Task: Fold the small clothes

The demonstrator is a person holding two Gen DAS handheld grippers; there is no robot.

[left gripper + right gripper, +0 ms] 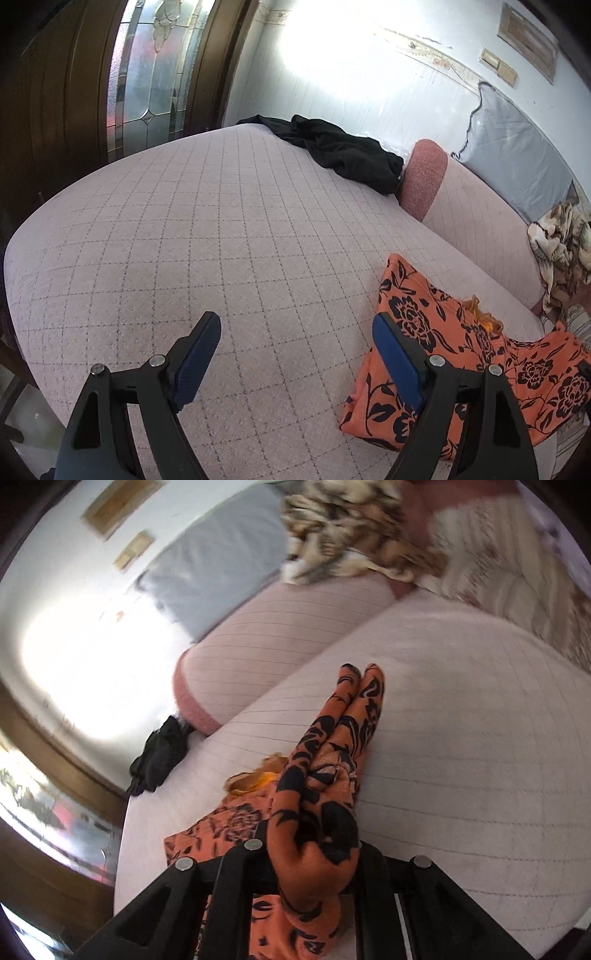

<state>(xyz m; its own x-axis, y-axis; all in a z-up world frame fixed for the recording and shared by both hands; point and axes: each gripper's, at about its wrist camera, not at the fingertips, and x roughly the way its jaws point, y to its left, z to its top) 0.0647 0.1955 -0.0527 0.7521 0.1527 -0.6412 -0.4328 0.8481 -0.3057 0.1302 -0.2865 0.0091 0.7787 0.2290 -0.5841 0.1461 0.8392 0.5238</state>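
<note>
Where pinched, orange floral garment bunches; wrinkled.

both wrist views look down, close over the bed; both show the orange garment.

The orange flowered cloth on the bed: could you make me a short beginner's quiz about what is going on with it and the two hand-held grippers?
1. True or false: the left hand-held gripper is clamped on the orange flowered cloth.
2. Which hand-held gripper grips the cloth? A) left B) right C) both
3. Fill in: the dark garment at the far side of the bed is coloured ____.

Key
1. False: its jaws stand open over the pink checked bedcover, with the cloth beside it.
2. B: the right hand-held gripper is shut on a bunched fold of the cloth.
3. Black: the black garment lies crumpled near the pink bolster.
</note>
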